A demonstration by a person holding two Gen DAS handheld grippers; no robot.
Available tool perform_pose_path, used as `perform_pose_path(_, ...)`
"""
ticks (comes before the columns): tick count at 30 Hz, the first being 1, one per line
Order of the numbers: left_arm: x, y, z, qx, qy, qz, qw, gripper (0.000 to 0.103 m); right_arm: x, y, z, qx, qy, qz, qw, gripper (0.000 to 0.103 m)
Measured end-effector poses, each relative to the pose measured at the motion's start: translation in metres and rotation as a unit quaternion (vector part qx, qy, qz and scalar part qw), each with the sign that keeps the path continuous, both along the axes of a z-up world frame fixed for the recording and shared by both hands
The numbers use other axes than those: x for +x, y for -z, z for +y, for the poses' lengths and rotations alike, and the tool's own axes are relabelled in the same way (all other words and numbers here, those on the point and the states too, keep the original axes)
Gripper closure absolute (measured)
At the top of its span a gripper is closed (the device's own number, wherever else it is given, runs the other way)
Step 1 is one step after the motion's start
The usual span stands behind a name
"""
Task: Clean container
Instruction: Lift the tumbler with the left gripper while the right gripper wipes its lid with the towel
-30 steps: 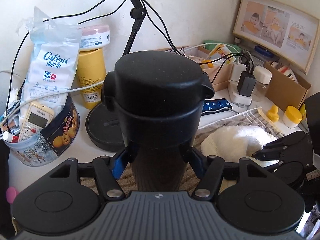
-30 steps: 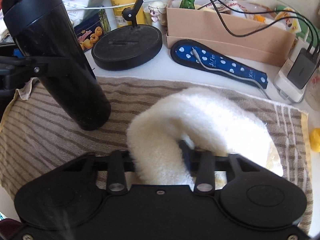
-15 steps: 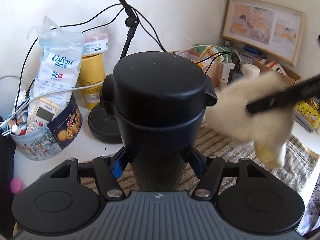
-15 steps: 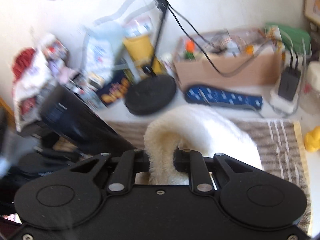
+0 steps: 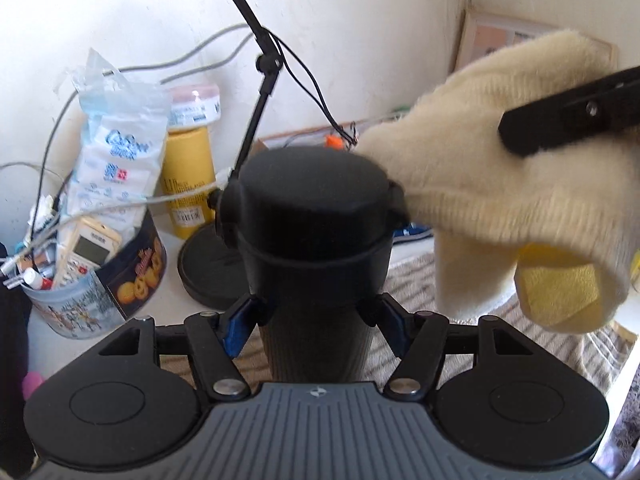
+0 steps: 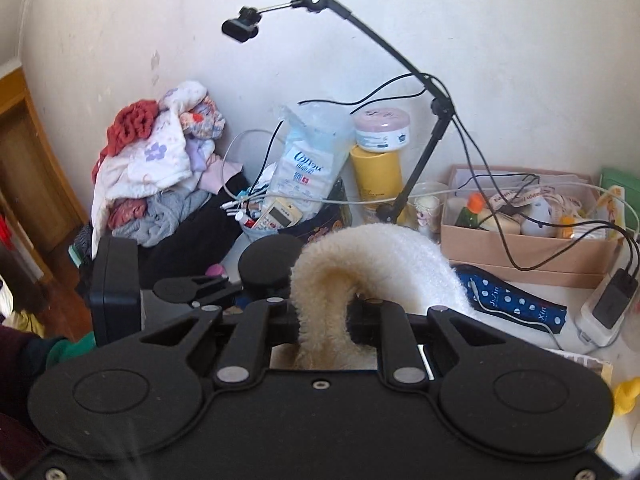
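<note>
A black flask with a domed lid [image 5: 316,216] stands upright between the jaws of my left gripper [image 5: 316,314], which is shut on its body just below the lid. My right gripper [image 6: 324,316] is shut on a fluffy cream cloth [image 6: 376,252] that arches over its jaws. In the left wrist view the cloth [image 5: 480,184] hangs at the right, and its edge touches the right side of the lid. One of the right gripper's fingers [image 5: 568,120] presses into the cloth from above. In the right wrist view the lid [image 6: 266,260] shows just left of the cloth.
A striped towel [image 5: 408,276] lies under the flask. Left of it are a cookie tin [image 5: 132,284] with a remote, a yellow canister [image 5: 188,184] and a stand's round base [image 5: 208,276]. A cardboard box [image 6: 520,244], a dotted blue case [image 6: 516,300], a charger [image 6: 608,308] and cables crowd the right. Clothes [image 6: 160,168] are piled at the left.
My right gripper closed on the cloth, lifted it off the striped towel and carried it up to the flask's lid. The left gripper kept its hold on the flask.
</note>
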State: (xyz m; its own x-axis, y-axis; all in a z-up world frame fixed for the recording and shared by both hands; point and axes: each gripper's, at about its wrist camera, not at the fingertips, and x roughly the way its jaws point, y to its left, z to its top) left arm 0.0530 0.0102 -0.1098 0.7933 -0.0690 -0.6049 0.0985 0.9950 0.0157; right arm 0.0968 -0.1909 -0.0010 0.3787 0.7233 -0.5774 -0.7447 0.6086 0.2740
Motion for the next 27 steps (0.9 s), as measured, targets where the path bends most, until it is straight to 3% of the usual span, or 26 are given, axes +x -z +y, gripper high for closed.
perform_pose_path(11,-0.006,0.001,0.002,-0.006,0.007,-0.012,0.9999,0.039,-0.001,-0.023,0.042,-0.002,-0.069,-0.008,0.998,0.088)
perform_pose_path(19,-0.011,0.001,0.005,-0.012,0.005,-0.018,0.9998,0.039,0.008,-0.005,0.083,-0.008,-0.128,0.034,0.991,0.089)
perform_pose_path(27,-0.012,0.001,0.006,-0.017,-0.001,-0.020,0.9997,0.039,0.020,-0.003,0.111,-0.018,-0.128,0.007,0.992,0.089)
